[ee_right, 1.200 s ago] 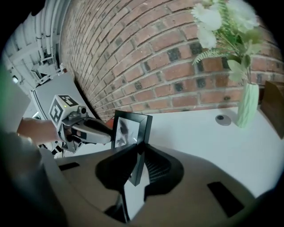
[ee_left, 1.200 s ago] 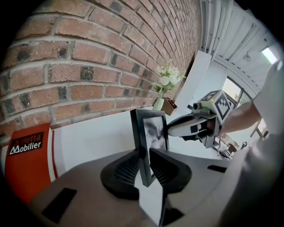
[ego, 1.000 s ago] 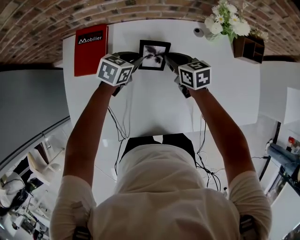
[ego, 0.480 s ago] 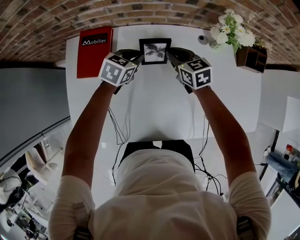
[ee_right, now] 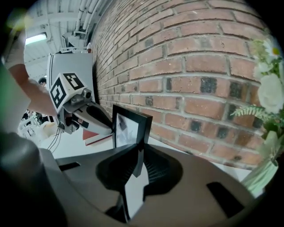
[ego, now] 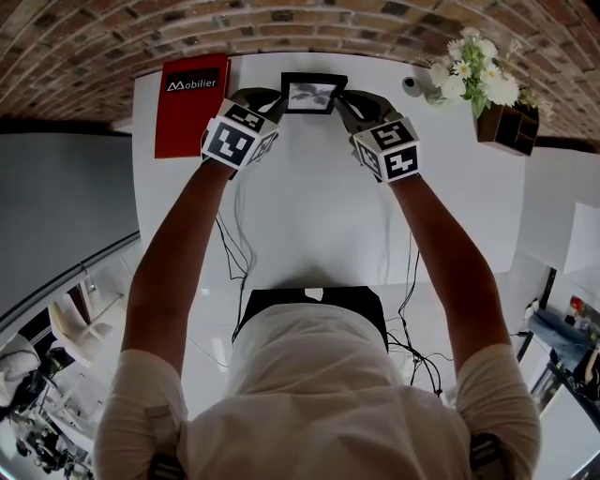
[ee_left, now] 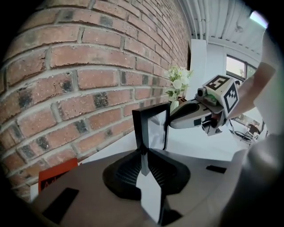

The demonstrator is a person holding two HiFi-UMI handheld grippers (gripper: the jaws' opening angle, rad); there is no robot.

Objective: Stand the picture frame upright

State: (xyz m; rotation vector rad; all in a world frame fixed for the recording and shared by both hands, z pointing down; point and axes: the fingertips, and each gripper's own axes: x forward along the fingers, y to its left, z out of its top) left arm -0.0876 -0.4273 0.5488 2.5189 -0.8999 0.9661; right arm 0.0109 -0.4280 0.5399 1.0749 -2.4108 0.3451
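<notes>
A black picture frame (ego: 313,93) with a grey print stands close to upright near the far edge of the white table (ego: 319,206), just in front of the brick wall. My left gripper (ego: 279,101) is shut on its left edge and my right gripper (ego: 345,101) on its right edge. Both pairs of jaws have just been closing with the frame's edge between them. In the left gripper view the frame (ee_left: 153,128) rises out of my left gripper (ee_left: 144,165), with the right gripper (ee_left: 171,124) on its far side. The right gripper view shows the frame (ee_right: 130,128) pinched in my right gripper (ee_right: 135,166).
A red folder (ego: 190,101) lies left of the frame. A small round object (ego: 410,84), white flowers (ego: 473,70) and a wooden box (ego: 506,122) stand at the back right. The brick wall (ego: 281,28) is close behind. Cables (ego: 234,253) hang at the near edge.
The frame has tipped from a flatter tilt to near upright and moved toward the wall. Both grippers travelled with it, rolling as they went.
</notes>
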